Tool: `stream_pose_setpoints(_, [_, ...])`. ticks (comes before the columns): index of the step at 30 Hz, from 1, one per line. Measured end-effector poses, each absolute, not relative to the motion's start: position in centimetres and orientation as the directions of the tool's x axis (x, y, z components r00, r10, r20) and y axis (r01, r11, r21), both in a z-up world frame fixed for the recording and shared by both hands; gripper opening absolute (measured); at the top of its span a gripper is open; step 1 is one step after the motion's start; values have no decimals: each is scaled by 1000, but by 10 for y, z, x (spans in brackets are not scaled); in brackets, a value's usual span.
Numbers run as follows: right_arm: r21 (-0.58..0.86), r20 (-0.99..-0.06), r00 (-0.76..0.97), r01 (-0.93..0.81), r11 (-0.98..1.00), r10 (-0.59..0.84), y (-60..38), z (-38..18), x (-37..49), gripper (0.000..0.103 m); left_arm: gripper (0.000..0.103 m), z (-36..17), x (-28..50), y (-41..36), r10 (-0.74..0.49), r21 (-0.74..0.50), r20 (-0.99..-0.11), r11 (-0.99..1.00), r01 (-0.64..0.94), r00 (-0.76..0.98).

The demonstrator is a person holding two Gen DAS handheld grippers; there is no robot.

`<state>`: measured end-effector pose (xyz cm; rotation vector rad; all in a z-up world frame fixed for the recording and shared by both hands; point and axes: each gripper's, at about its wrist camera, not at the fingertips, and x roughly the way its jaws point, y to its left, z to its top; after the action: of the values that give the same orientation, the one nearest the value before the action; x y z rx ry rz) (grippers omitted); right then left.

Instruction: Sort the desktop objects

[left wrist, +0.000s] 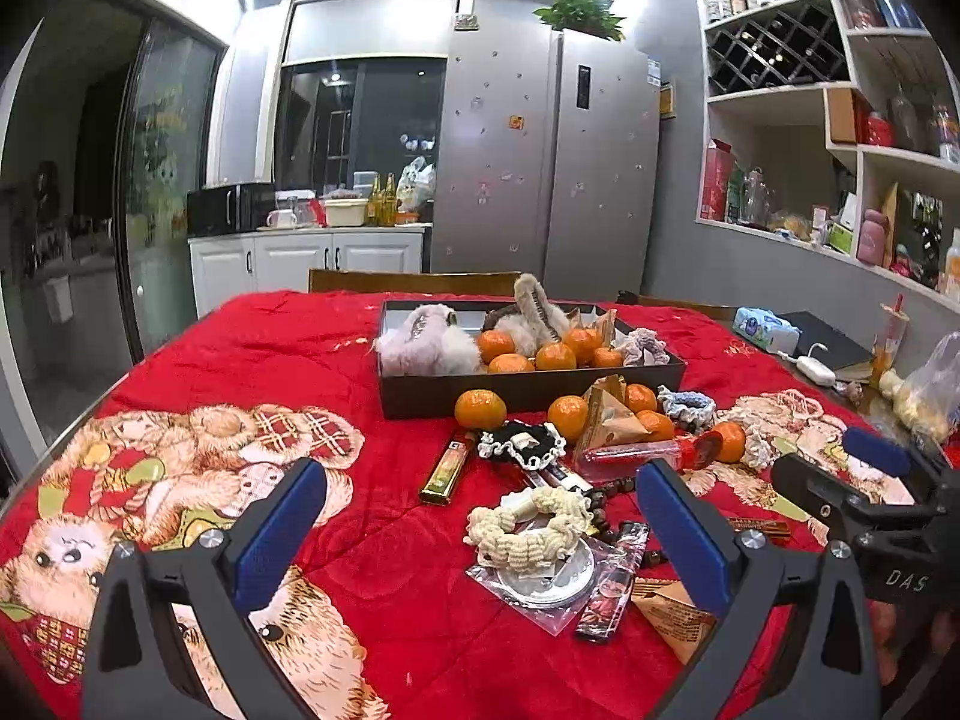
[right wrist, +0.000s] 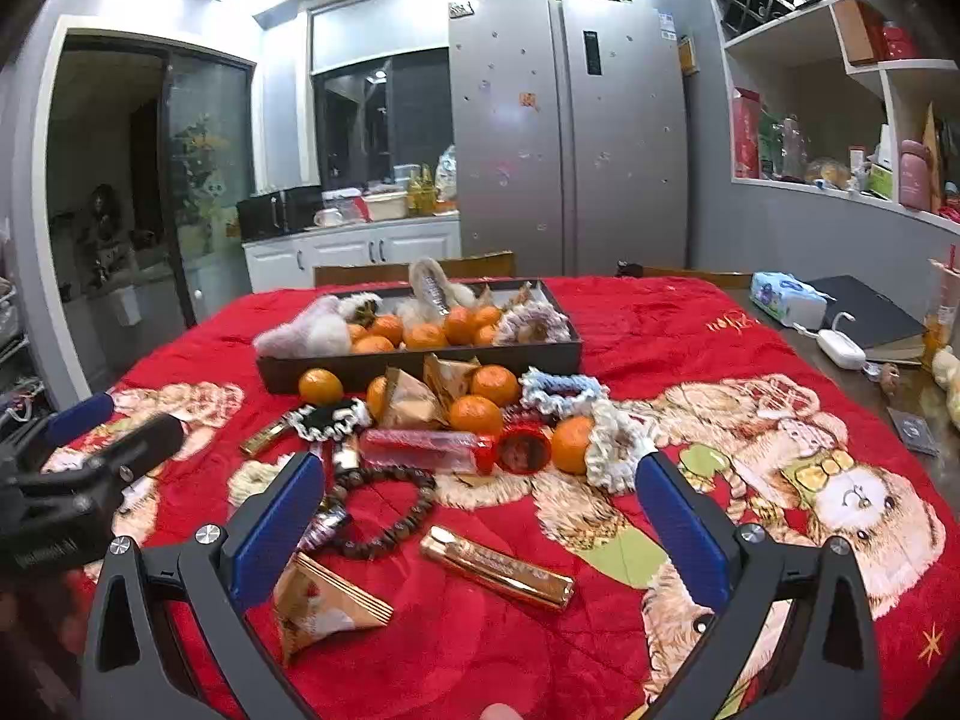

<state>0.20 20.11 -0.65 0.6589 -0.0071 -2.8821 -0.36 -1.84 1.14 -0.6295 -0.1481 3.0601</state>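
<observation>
A dark tray (left wrist: pixel 528 390) on the red blanket holds tangerines, fluffy hair claws and scrunchies. In front of it lie loose tangerines (left wrist: pixel 480 409), a black scrunchie (left wrist: pixel 522 444), a gold lighter (left wrist: pixel 444 471), a red tube (left wrist: pixel 636 456) and a cream scrunchie (left wrist: pixel 528 531) on a clear bag. My left gripper (left wrist: pixel 483 474) hovers open over this clutter, holding nothing. My right gripper (right wrist: pixel 480 468) is open too, above a bead bracelet (right wrist: pixel 384 510), a gold bar (right wrist: pixel 495 567) and a triangular snack packet (right wrist: pixel 318 606). Each gripper shows at the edge of the other's view (left wrist: pixel 834 462) (right wrist: pixel 120 426).
A tissue pack (right wrist: pixel 786 297), black notebook (right wrist: pixel 870 312) and white charger (right wrist: pixel 840 348) lie on the bare table at the right, beside a plastic bag (left wrist: pixel 930 390). A chair back (left wrist: pixel 414 282) stands behind the tray. The blanket's left part carries only its printed pattern.
</observation>
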Motion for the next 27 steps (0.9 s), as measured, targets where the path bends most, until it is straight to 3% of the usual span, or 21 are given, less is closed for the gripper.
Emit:
stream_pose_setpoints(10, [17,-376,-915,153,-988,-148,201,-1,14,103,103,13,5,-12,41,-73,-370,-997,-15,-928])
stream_pose_setpoints(27, [120,-439,-877,161,-980,-198,215,-7,-1,103,103,12,6,-16,19,-70,-369,-997,7,-929])
